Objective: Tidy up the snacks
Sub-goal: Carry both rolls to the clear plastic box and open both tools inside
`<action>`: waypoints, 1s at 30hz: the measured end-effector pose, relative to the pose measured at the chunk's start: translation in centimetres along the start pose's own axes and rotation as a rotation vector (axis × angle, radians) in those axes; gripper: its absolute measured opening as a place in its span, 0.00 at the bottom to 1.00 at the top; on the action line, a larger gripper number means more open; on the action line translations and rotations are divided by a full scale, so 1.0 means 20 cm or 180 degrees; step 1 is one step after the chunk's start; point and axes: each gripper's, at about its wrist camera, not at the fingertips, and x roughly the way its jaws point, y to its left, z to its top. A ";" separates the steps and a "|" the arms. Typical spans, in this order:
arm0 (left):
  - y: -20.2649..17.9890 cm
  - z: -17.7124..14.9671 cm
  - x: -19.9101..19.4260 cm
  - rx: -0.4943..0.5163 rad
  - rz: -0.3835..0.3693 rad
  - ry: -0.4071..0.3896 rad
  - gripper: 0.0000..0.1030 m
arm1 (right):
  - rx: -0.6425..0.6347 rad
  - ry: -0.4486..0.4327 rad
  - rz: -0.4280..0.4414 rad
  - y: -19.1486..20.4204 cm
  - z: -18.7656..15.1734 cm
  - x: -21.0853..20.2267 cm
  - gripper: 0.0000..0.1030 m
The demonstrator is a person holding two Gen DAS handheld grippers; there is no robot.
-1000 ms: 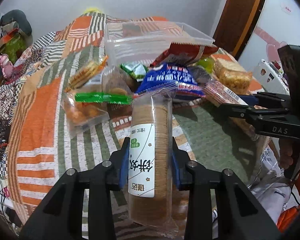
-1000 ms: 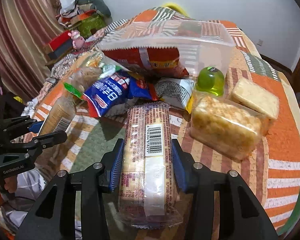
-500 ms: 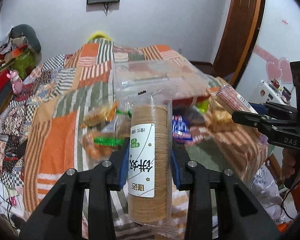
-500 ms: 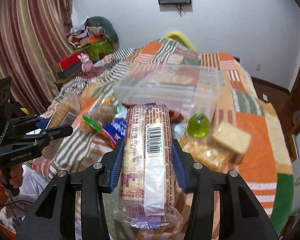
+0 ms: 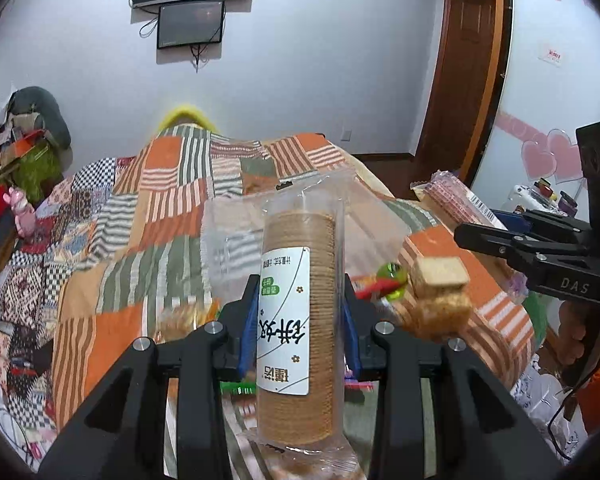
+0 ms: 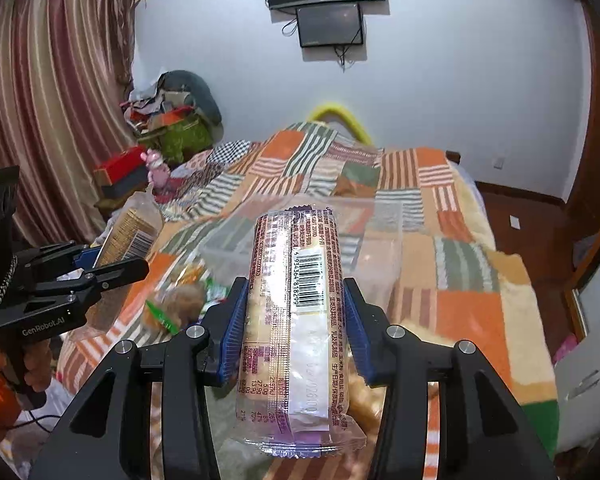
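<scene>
Left claw (image 5: 300, 312) is clamped on a tall cracker sleeve (image 5: 298, 312) with a white label, its blue pads pressing both sides of the pack, which stands upright between the fingers. Behind the sleeve sits a clear bin (image 5: 236, 240) on the patchwork bed (image 5: 148, 208). Right of the bin lie a green jelly cup (image 5: 392, 276) and pale cake blocks (image 5: 440, 292), blurred. Further right of the bin, the right claw (image 5: 496, 226) holds a striped pack raised above the bed. From the right wrist, the right claw (image 6: 294, 312) grips a biscuit pack (image 6: 296, 320) with a barcode, upright between blue pads (image 6: 232, 328). The bin (image 6: 364, 240) stands just behind this pack. Left of the bin, loose snack bags (image 6: 180, 300) lie on the bed (image 6: 460, 280), blurred. Beyond them, far left of the bin, the left claw (image 6: 112, 258) holds the cracker sleeve (image 6: 132, 236) tilted in the air.
</scene>
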 end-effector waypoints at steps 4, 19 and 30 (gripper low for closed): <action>0.01 0.07 0.08 -0.0005 -0.0004 -0.0011 0.34 | 0.0008 -0.0076 -0.0041 -0.04 0.05 0.02 0.41; 0.14 0.30 0.42 -0.0071 0.0014 0.0072 0.34 | 0.0030 -0.0066 -0.0152 -0.17 0.18 0.30 0.41; 0.22 0.33 0.81 -0.0130 0.0050 0.0506 0.34 | -0.0010 0.0274 -0.0086 -0.23 0.22 0.58 0.41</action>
